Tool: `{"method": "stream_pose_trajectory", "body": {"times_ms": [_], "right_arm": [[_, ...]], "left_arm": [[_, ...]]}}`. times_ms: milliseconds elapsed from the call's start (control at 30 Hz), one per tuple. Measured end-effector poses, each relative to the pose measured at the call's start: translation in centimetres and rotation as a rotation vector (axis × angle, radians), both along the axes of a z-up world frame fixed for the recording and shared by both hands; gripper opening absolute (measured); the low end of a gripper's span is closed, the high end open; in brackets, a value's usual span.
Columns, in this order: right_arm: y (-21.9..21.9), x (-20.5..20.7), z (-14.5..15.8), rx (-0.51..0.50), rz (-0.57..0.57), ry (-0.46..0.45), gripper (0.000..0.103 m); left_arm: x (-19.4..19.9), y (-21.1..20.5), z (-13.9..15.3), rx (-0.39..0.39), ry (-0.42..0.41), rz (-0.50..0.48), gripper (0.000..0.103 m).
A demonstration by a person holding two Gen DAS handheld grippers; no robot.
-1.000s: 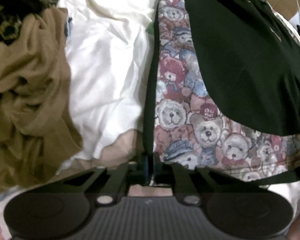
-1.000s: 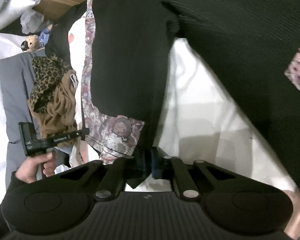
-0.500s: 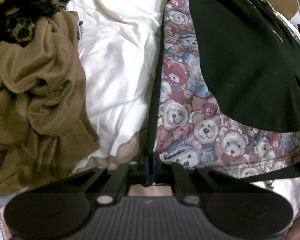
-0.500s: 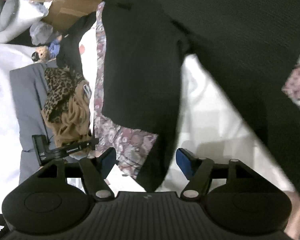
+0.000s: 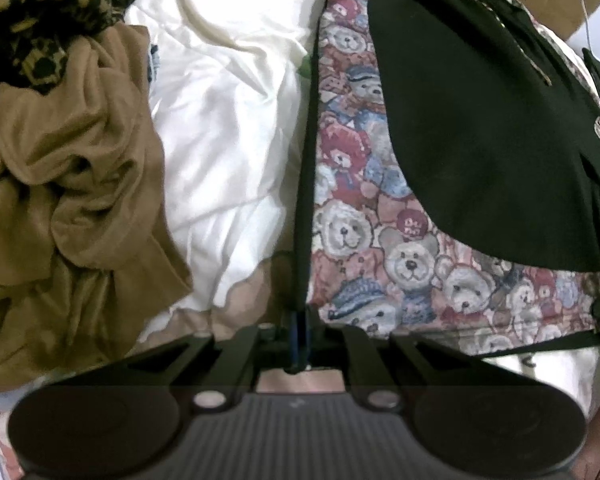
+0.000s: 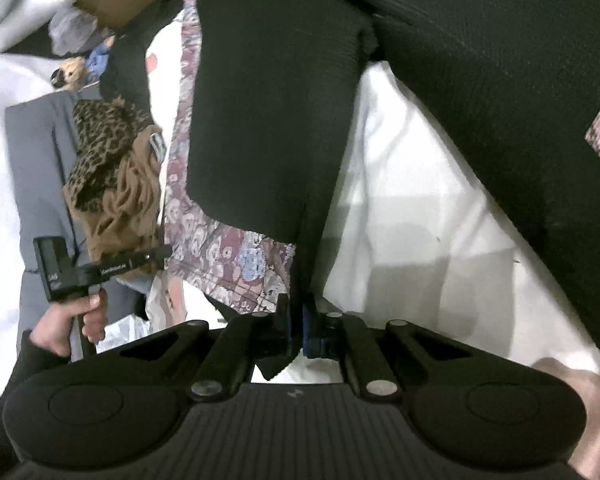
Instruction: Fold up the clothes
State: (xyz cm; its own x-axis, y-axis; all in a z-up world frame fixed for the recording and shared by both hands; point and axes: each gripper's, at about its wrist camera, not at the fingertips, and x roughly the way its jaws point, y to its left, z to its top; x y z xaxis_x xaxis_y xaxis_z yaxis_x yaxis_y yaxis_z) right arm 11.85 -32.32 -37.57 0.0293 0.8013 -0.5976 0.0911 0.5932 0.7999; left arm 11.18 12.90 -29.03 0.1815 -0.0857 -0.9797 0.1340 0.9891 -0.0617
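Lifted a little since a second ago in the left wrist view, with the brown heap (image 5: 72,208) slid rightward and the white bedsheet (image 5: 228,152) narrower. Left gripper (image 5: 300,332) with jaws pressed together, pinching the dark edge of the black garment (image 5: 480,140), teddy-bear lining (image 5: 364,216) face up beside it. Garment hanging spread, not yet folded; leopard-print piece (image 5: 40,8) and brown heap untouched.

Seen from the right wrist: right gripper (image 6: 298,330) just opened and closed again, jaws now clamped on a black hem running straight up from them. Left gripper (image 6: 100,268) out at the far corner, gripped by a hand (image 6: 72,324). Probably an early stage: corners taken, first fold still to come.
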Motion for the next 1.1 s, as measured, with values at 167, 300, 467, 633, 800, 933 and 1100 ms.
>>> {"method": "stream_pose_trajectory", "body": {"times_ms": [167, 300, 467, 633, 800, 933, 1100], "right_arm": [[0.2, -0.2, -0.8, -0.015, 0.030, 0.025, 0.003], [0.1, 0.1, 0.2, -0.033, 0.098, 0.024, 0.019], [-1.3, 0.4, 2.4, -0.034, 0.083, -0.060, 0.024], [-0.9, 1.3, 4.7, 0.008, 0.071, -0.175, 0.024], [0.9, 1.7, 4.9, -0.045, 0.040, -0.278, 0.029], [1.6, 1.2, 3.5, -0.143, 0.045, -0.287, 0.028], [3.0, -0.2, 2.4, -0.174, 0.114, -0.294, 0.030]], "left_arm": [[-0.2, -0.3, -1.0, 0.035, 0.038, -0.025, 0.005], [-0.1, 0.3, -0.2, 0.052, 0.054, -0.018, 0.014], [-0.9, 1.1, 3.3, 0.081, -0.041, -0.024, 0.014], [0.5, 0.6, 5.4, 0.038, -0.107, -0.018, 0.014], [2.7, -3.6, 1.5, -0.006, -0.108, -0.043, 0.014], [3.5, -4.7, -1.2, 0.002, -0.094, -0.045, 0.015], [3.6, -4.8, -3.6, 0.034, -0.050, -0.035, 0.014]]}}
